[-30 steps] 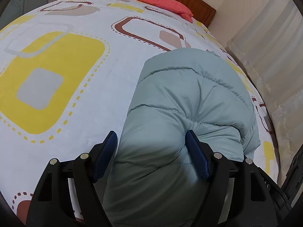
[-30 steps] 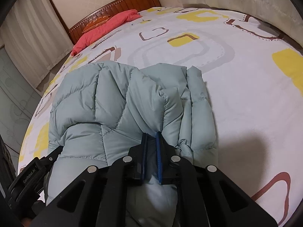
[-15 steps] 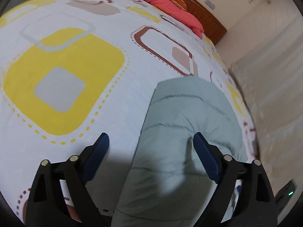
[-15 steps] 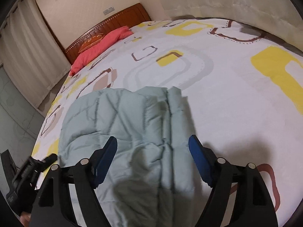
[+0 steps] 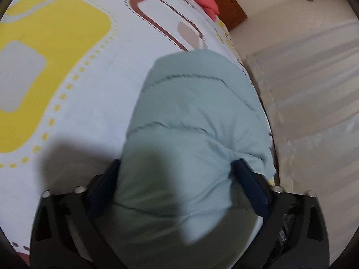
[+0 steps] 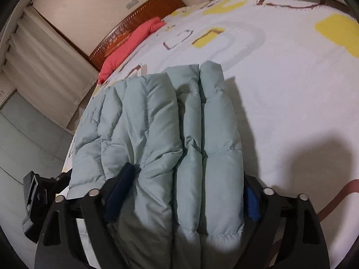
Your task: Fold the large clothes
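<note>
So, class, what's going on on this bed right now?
A person is folding a pale green puffer jacket on a patterned bedsheet with a handheld claw in each hand. The jacket lies bundled up near the edge of the bed. Both the left claw and the right claw straddle the jacket's near end, and their jaws have just been closing in around the thick padding. A red pillow lies by the wooden headboard.

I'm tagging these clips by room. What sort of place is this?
Most likely a home bedroom: a bed with a white sheet printed with yellow and brown rounded squares, a carved brown wooden headboard with a coral-red pillow against it, and pale floor-length curtains.
</note>
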`<action>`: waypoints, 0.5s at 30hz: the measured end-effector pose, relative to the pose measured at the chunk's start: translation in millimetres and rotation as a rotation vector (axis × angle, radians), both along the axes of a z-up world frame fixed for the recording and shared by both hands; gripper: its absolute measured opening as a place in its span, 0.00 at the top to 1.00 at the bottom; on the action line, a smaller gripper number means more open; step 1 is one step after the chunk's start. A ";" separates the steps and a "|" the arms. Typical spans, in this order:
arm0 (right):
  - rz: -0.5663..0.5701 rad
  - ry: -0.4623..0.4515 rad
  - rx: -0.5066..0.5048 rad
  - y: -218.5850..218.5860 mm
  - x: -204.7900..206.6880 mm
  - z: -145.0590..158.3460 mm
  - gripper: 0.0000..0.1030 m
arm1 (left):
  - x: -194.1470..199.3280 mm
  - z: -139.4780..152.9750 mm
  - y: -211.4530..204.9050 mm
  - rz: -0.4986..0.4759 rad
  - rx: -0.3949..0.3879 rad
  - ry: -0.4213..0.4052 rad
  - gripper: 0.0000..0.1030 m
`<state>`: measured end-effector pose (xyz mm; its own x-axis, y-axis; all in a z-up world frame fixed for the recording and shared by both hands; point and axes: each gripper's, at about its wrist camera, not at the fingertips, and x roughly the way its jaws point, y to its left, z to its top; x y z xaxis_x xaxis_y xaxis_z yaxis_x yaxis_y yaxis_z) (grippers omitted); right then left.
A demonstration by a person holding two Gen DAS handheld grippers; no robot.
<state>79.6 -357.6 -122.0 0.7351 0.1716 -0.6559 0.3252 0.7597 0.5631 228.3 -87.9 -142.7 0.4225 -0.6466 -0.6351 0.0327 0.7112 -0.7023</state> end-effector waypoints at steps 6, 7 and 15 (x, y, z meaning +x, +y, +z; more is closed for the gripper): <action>0.036 -0.088 0.051 11.6 4.6 18.2 0.74 | -4.7 19.6 5.1 0.010 0.038 -0.070 0.48; 0.048 -0.105 0.057 16.0 7.9 23.4 0.74 | -5.5 25.1 9.5 0.020 0.044 -0.086 0.50; 0.158 -0.170 0.113 59.0 65.8 40.3 0.75 | 13.3 53.5 70.6 0.114 0.059 -0.148 0.50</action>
